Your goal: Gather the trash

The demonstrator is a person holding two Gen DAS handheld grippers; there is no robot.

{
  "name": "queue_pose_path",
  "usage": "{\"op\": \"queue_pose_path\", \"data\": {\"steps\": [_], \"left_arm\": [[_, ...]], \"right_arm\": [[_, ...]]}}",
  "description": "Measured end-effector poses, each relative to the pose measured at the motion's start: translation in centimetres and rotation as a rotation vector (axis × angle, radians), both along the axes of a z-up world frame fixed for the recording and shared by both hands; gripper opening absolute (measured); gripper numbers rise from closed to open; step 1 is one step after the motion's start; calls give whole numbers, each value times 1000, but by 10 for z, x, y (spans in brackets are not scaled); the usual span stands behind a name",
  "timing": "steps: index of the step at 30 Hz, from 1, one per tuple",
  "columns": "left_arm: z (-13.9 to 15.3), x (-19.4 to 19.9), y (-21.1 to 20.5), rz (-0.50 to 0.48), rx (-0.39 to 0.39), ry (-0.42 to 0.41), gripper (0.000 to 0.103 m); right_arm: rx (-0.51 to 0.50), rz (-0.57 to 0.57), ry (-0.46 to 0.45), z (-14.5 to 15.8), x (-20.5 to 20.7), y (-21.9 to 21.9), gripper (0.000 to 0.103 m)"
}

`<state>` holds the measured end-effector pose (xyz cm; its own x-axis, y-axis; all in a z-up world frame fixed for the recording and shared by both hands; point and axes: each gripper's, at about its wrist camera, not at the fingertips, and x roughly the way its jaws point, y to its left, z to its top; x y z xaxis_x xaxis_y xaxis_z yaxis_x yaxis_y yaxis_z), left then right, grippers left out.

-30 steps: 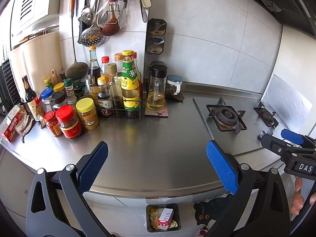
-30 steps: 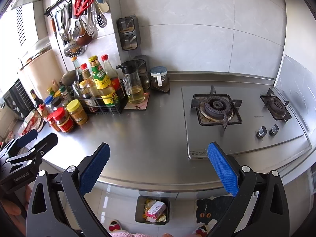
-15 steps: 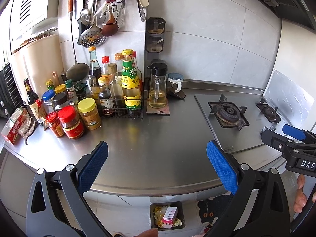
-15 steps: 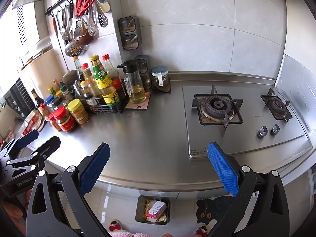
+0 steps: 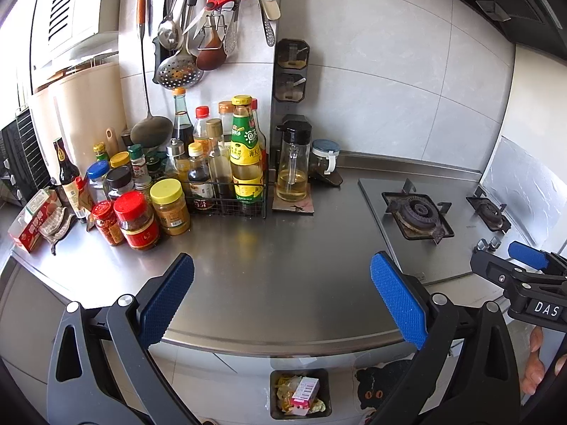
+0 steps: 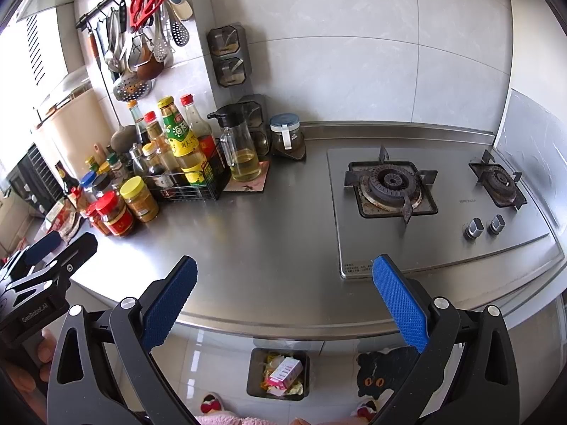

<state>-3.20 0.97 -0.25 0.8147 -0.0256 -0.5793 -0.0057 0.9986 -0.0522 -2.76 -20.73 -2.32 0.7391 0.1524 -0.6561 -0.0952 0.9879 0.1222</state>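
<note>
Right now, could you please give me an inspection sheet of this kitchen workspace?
Surface: stainless steel countertop, bare in the middle; no loose trash seen on it.
Job's things: dark rectangular trash bin on the floor below the counter edge, already holding wrappers and a small pink and white carton.
Clutter: bottles in a black wire rack, red-lidded and yellow-lidded jars, a glass oil dispenser, a red carton at the far left.
Grippers: left gripper and right gripper both open, empty, near the front edge.
Cables: nothing seen.
Surroundings: two-burner gas hob, utensils hanging on a wall rail, grey tiled wall.
</note>
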Motion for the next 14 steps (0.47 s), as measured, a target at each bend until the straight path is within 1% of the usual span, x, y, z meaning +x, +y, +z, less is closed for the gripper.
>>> {"op": "queue_pose_path", "data": {"steps": [4, 8, 10, 14], "left_arm": [[4, -3, -4, -10, 18, -21, 95], [5, -1, -4, -22, 13, -11, 95], [6, -1, -4, -14, 14, -18, 95], [4, 1, -4, 2, 28, 4, 95]], "right_arm": [[1, 0, -1, 0, 0, 0, 100], [-2, 6, -3, 0, 1, 2, 100], [-3, 7, -2, 1, 1, 3, 100], [-5, 12, 0, 1, 2, 5, 100]]}}
